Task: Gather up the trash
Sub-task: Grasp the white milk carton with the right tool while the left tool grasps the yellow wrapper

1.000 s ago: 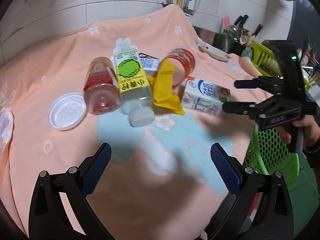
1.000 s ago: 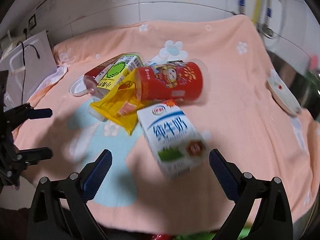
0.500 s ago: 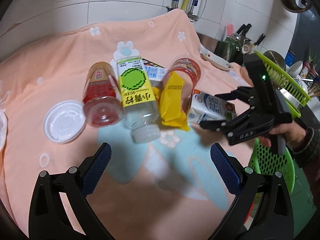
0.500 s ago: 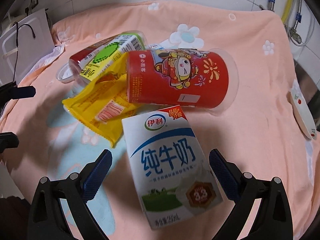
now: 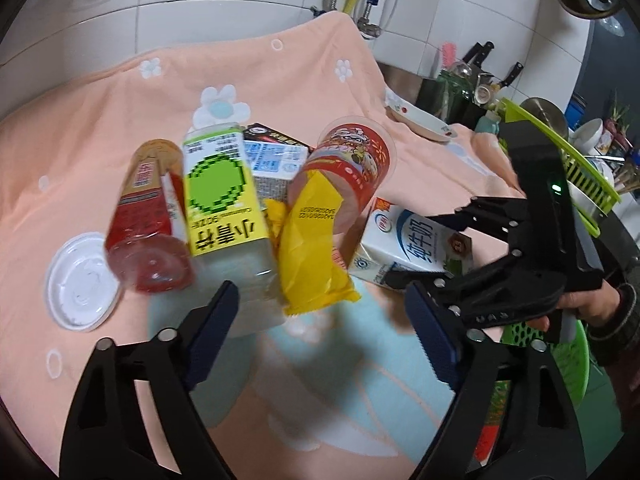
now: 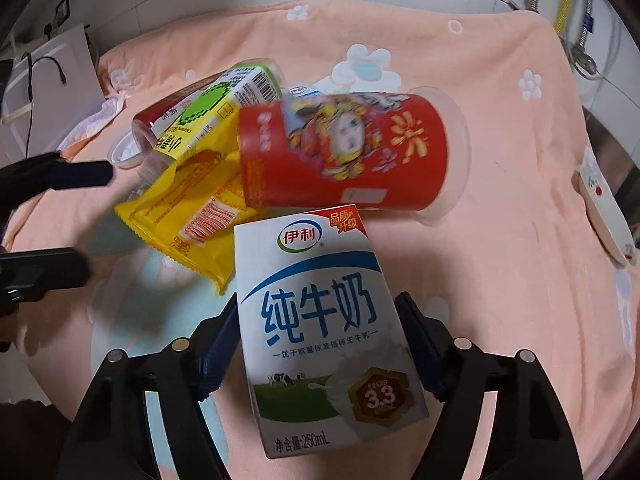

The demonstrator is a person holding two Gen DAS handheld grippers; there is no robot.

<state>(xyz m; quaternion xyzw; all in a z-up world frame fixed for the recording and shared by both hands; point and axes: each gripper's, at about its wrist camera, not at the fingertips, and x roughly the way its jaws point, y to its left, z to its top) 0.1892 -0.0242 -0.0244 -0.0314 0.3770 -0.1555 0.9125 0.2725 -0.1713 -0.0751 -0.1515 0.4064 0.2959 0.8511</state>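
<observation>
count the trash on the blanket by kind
cartons: 2, milk carton and a second carton under the pile
bottles: 2, green-label bottle and red bottle
cups: 1, red cup
wrappers: 1, yellow wrapper
lids: 1, white lid
total: 7

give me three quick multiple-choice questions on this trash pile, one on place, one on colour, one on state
1. Where does the milk carton lie?
A between the right tongs' jaws
B in the green basket
C on the lid

2. What colour is the snack wrapper?
A blue
B yellow
C white

3. How is the red cup?
A upright
B crushed flat
C on its side

A: the jaws flank the carton's sides.
B: it is bright yellow in both views.
C: its rim faces sideways on the cloth.
</observation>
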